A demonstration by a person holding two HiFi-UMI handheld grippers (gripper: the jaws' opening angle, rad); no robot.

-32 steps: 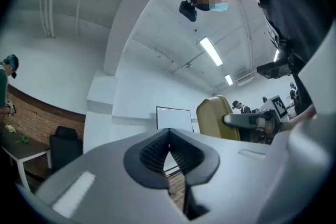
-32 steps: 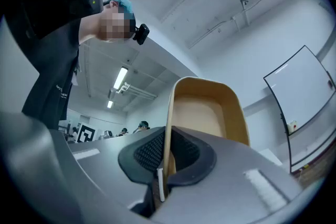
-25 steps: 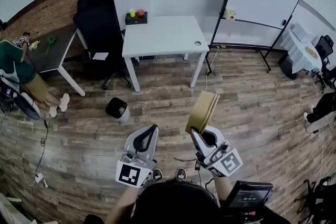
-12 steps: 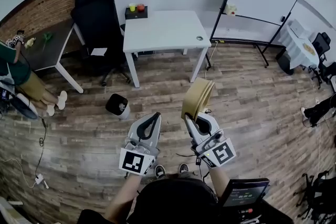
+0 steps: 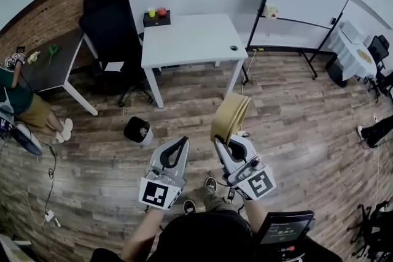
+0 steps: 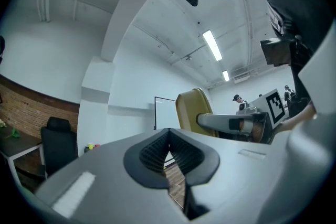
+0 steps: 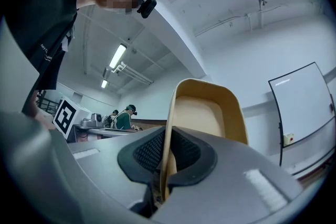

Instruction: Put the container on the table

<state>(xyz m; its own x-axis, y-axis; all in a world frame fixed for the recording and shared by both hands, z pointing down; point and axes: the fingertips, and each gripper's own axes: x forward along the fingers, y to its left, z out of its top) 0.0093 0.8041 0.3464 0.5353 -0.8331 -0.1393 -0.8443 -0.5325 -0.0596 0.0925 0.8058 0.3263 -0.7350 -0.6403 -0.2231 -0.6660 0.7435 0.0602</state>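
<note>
**Container held in the air, tabletop not yet reached**

At lower centre of the head view, the 2 grippers pointed roughly level, side by side. The left gripper (image 5: 182, 144) was closed on nothing. The right gripper (image 5: 225, 143) was clamped on the rim of the tan container (image 5: 231, 118), which stood on edge above the wooden floor (image 5: 295, 126). The white tabletop (image 5: 190, 38) lay well apart at upper centre. This looked like the carrying step. The next move calls for closing that gap, then laying the container flat on bare tabletop before letting go.
</note>
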